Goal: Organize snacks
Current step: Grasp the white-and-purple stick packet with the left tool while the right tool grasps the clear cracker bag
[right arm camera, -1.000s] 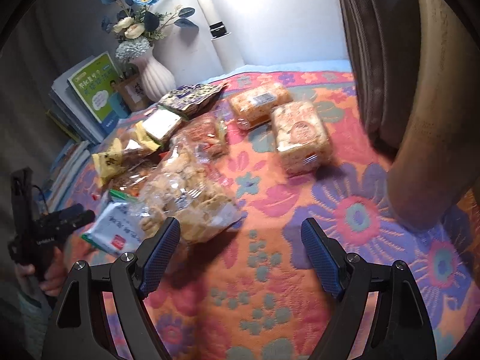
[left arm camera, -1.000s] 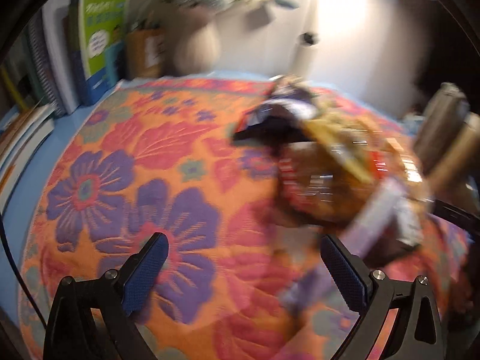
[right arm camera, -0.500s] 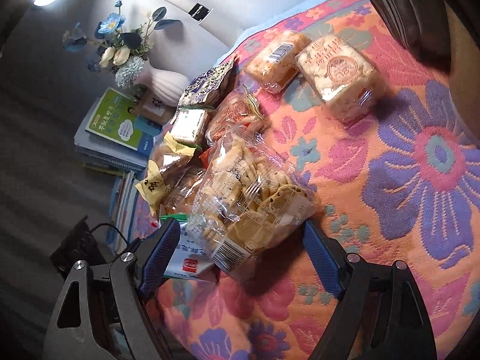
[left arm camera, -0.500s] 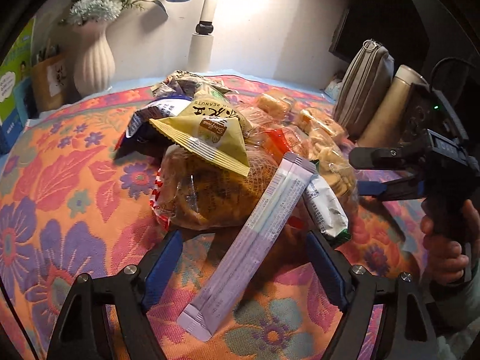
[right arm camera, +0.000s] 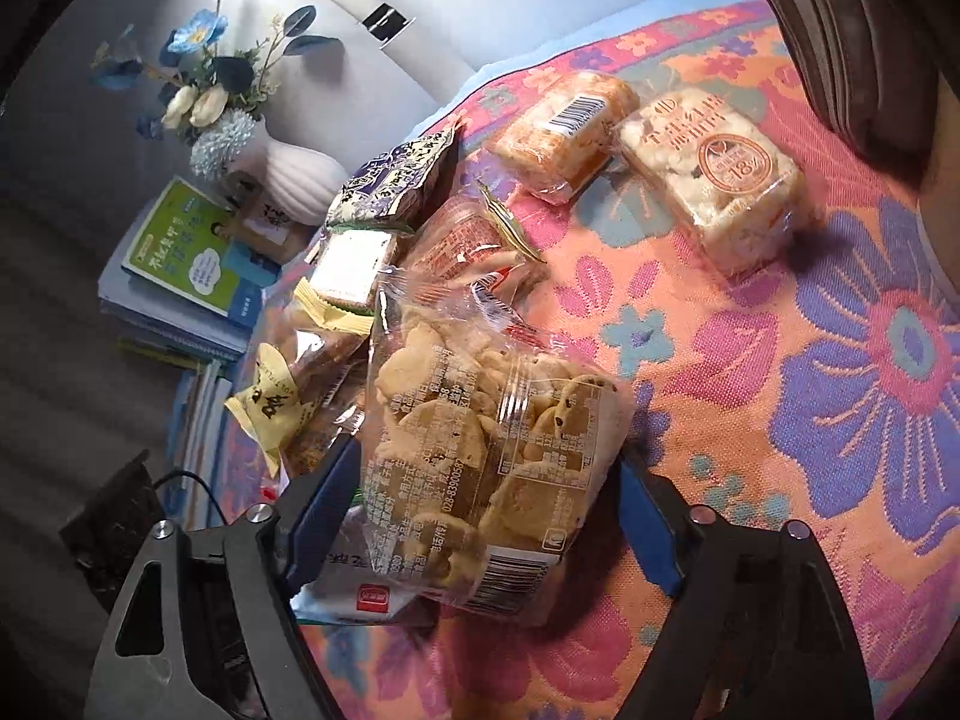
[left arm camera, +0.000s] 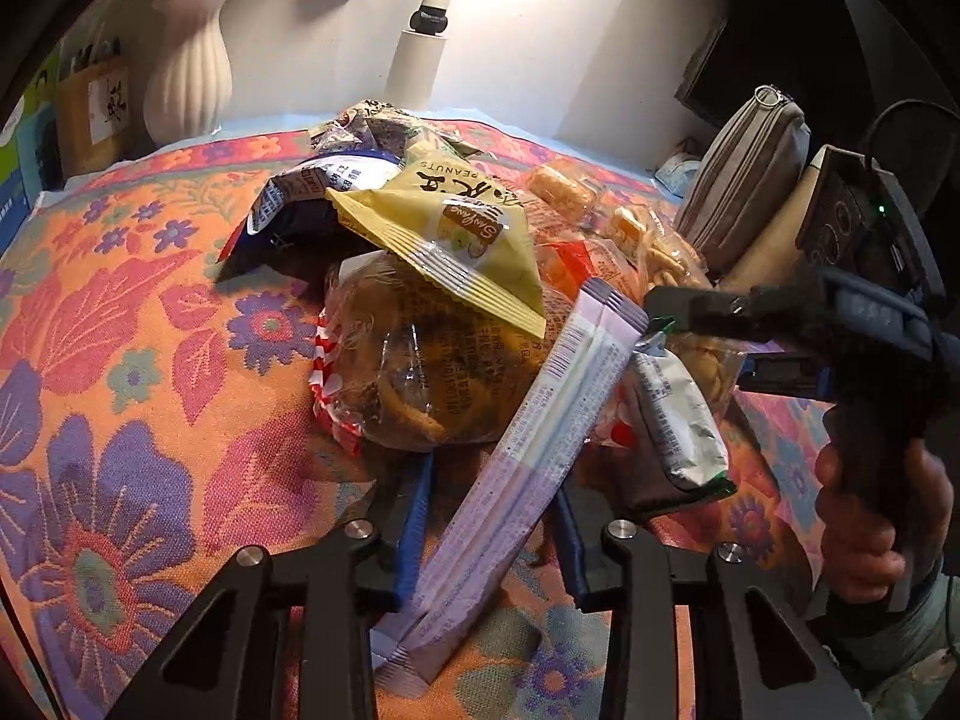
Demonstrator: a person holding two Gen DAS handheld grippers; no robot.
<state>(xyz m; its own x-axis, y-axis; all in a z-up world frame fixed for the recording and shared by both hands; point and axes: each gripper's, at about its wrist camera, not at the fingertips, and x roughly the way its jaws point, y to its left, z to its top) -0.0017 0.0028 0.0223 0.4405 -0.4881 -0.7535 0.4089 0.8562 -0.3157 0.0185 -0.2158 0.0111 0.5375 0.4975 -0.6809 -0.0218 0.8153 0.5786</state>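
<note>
While closing on the lilac stick pack [left arm camera: 540, 420] with the left gripper [left arm camera: 492, 480], not quite pinching yet: pack between the jaws, a sliver of gap showing on one side. Lying slantwise, low end near the front edge of the floral cloth [left arm camera: 150, 360], top end propped on the snack heap mid-cloth. Same story with the right gripper [right arm camera: 489, 456]: closing around the clear biscuit bag [right arm camera: 492, 438], pads hard by its sides, no obvious squeeze so far.

Biggest worry, imo: dragging the whole heap along. Top of the stick pack leaning on the round bag of brown snacks [left arm camera: 420, 372], just under the corner of the yellow peanut packet [left arm camera: 456, 240], with a white-and-green sachet [left arm camera: 678, 426] tucked against its right side. Probably needs lifting up and back, not yanking sideways, or else knocks the peanuts off. Slippery film too, so could easily pivot or slide out of a grip this near the low end. On the other side, crushed biscuits if clamped too hard, and the sachet under that bag likely to tag along.

Also around: two wrapped rice-cake blocks [right arm camera: 720, 180] well apart toward the far right of the cloth, white vase [left arm camera: 189, 78] and books [right arm camera: 180, 252] off the far left corner, grey pouch [left arm camera: 750, 174] past the right edge. Both grippers working the same pile, so pretty cramped.
</note>
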